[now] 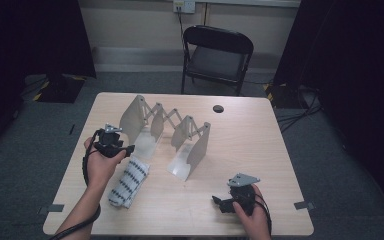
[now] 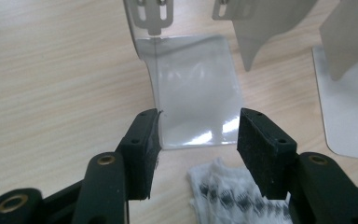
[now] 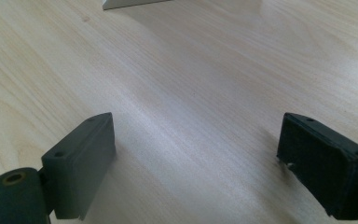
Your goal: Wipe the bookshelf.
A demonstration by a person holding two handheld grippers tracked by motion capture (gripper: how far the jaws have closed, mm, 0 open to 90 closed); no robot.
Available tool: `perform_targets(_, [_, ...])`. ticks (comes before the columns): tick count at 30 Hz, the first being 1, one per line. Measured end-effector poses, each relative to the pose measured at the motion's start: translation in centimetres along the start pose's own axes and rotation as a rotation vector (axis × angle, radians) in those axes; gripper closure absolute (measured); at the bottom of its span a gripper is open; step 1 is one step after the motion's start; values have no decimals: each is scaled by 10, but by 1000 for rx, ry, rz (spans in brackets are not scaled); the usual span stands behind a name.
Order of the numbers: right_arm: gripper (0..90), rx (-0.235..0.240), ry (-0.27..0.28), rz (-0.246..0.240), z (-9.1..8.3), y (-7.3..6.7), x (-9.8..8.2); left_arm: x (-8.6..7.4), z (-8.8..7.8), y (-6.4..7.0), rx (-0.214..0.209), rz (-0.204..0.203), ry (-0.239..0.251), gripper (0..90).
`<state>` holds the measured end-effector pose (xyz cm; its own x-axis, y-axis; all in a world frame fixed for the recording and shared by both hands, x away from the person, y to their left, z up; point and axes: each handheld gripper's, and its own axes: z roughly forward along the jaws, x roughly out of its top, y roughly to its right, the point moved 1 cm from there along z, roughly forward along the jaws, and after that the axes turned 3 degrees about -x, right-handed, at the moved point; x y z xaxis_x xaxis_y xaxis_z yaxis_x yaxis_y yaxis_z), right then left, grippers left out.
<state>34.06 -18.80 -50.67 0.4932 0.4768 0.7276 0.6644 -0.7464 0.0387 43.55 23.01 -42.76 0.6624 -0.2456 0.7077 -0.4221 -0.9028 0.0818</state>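
- Right gripper [image 3: 196,163]: two black jaws rise from the bottom of the frame, one at lower left, one at lower right, set wide apart with nothing between them.
- Left-hand pad [image 3: 81,165]: flat inner face turned toward the centre; two small round holes on its upper edge; a brass-coloured rivet sits at the far lower left corner.
- Right-hand pad [image 3: 324,165]: block-shaped, cut off by the right edge of the frame.
- Table [image 3: 191,70]: pale wood-grain surface with a soft sheen across the centre.
- Pale flat edge [image 3: 135,3]: top of the frame, left of centre, resting on the table; identity cannot be determined.
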Motion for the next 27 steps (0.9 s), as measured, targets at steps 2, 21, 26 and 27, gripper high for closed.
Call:
perform_targets(2, [106,0,0,0,0,0,0,2,2,-2,3,-16,6,483])
perform_targets(21, [106,1,0,-1,0,0,0,19,9,0,-12,-6,6,553])
perform_targets(26, [106,1,0,-1,0,0,0,18,10,3,-25,-4,-3,608])
perform_targets(27, [106,1,0,-1,0,0,0,18,10,3,-15,-3,-6,610])
